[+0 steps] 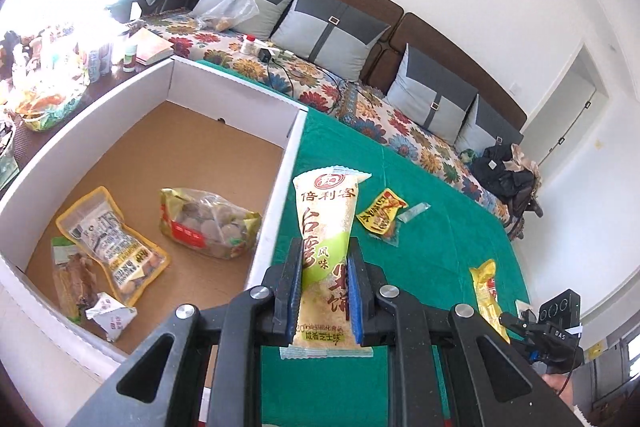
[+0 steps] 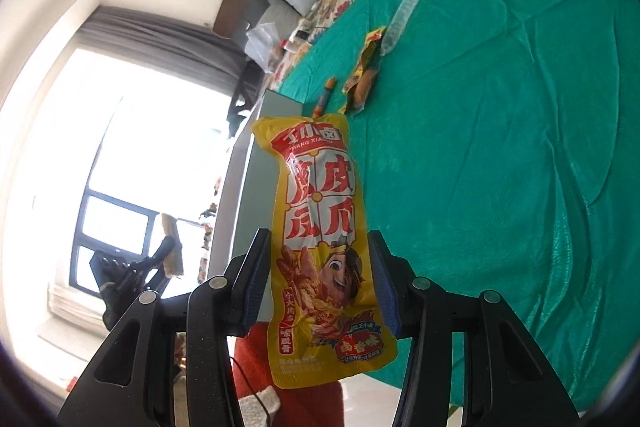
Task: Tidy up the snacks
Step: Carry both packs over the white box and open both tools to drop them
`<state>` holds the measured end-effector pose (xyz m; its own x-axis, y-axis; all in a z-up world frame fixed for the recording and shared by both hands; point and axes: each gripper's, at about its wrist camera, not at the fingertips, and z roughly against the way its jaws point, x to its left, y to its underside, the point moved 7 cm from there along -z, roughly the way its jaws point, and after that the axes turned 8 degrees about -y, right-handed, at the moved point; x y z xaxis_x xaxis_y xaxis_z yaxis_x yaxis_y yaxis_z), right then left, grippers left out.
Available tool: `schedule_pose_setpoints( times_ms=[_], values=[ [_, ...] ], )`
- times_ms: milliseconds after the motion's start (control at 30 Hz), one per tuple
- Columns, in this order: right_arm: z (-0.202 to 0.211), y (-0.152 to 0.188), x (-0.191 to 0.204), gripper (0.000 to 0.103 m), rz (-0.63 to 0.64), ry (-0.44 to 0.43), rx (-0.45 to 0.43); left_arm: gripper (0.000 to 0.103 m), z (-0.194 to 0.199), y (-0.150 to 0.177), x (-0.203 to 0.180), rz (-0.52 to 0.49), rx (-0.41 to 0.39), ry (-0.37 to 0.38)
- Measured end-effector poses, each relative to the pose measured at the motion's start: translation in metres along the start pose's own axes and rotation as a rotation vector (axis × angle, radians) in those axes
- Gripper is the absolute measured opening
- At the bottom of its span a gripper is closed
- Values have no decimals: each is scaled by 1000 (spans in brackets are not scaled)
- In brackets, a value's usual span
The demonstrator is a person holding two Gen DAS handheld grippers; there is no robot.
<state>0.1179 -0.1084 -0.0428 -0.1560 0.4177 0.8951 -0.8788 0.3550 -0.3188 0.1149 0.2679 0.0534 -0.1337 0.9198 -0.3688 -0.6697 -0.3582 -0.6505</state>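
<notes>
The left claw (image 1: 325,279) pinches a rice-cracker pack (image 1: 325,247) with its long axis along the fingers, just right of the box (image 1: 280,195) wall, so it is nearer the box than the right claw (image 2: 320,283), which grips a yellow pack (image 2: 324,247).

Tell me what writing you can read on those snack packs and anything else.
"倍利客", "台湾风味": pale rice snack pack in left gripper.
"WANG XIAO..", "虎皮凤爪": yellow pack in right gripper.
"DAS": black device.
Packs in the box: too small to read.
</notes>
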Motion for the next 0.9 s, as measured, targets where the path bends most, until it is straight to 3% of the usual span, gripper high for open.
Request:
schedule_pose_setpoints(
  times_ms=[133, 300, 433, 500, 533, 567, 600, 667, 767, 900],
  values=[
    [-55, 8, 57, 50, 61, -71, 85, 19, 5, -20, 56, 54, -32, -85],
    [-152, 20, 139, 50, 172, -137, 222, 19, -10, -24, 111, 107, -4, -171],
    [-223, 41, 180, 50, 264, -132, 313, 19, -20, -15, 138, 111, 21, -238],
    [-250, 58, 187, 52, 296, -122, 341, 21, -23, -11, 150, 91, 25, -310],
    [-262, 64, 188, 55, 317, -106, 345, 25, -25, -8, 156, 83, 24, -358],
    [-273, 68, 187, 67, 344, -76, 353, 44, -23, -5, 162, 75, 26, -406],
    [-279, 71, 184, 75, 374, -42, 357, 72, -22, -1, 167, 70, 25, -447],
    [-273, 73, 173, 75, 451, 14, 349, 87, -12, 6, 173, 67, -22, -492],
    [-238, 71, 140, 74, 583, 104, 314, 87, -3, 17, 167, 48, -41, -476],
    [-165, 59, 50, 74, 719, 357, 259, 87, -1, 28, 124, -18, -42, -407]
  ],
)
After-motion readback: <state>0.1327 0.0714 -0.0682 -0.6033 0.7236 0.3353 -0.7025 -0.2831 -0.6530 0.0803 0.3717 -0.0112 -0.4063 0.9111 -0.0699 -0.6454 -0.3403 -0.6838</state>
